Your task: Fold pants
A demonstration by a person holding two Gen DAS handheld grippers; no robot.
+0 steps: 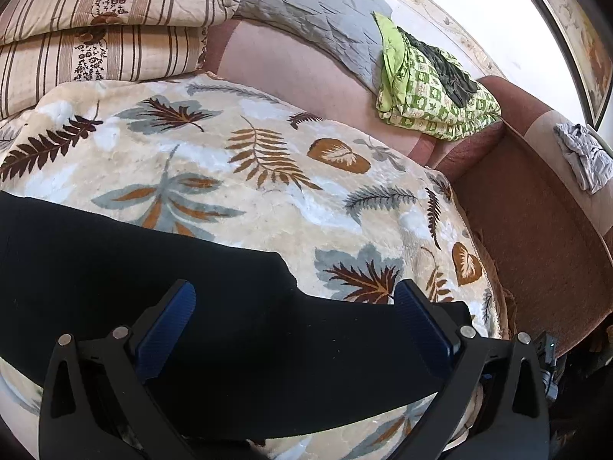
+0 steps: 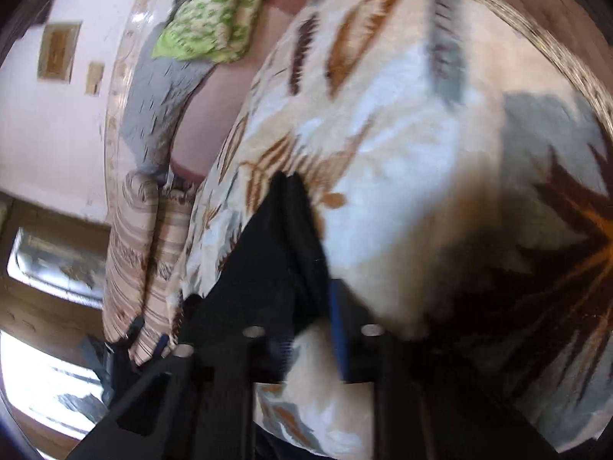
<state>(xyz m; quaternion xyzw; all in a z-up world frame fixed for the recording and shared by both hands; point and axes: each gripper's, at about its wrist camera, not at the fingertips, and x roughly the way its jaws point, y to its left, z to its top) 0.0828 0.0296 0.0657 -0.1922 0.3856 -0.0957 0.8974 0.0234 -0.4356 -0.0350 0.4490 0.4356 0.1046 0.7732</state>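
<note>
Open leaf-print blanket (image 1: 268, 176) ahead, striped cushions (image 1: 95, 30) blocking far-left

Home: sofa (image 1: 536, 230) w/ blankets (image 1: 268, 176)

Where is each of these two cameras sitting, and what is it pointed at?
Left wrist view: sits on the left tool, looking down along its wide-open blue fingers at the black pants on a leaf-print blanket.
Right wrist view: sits on the right tool, rolled sideways and blurred, nipping the pants' edge.
Shared: pants, blanket, green bundle, striped pillows.
</note>
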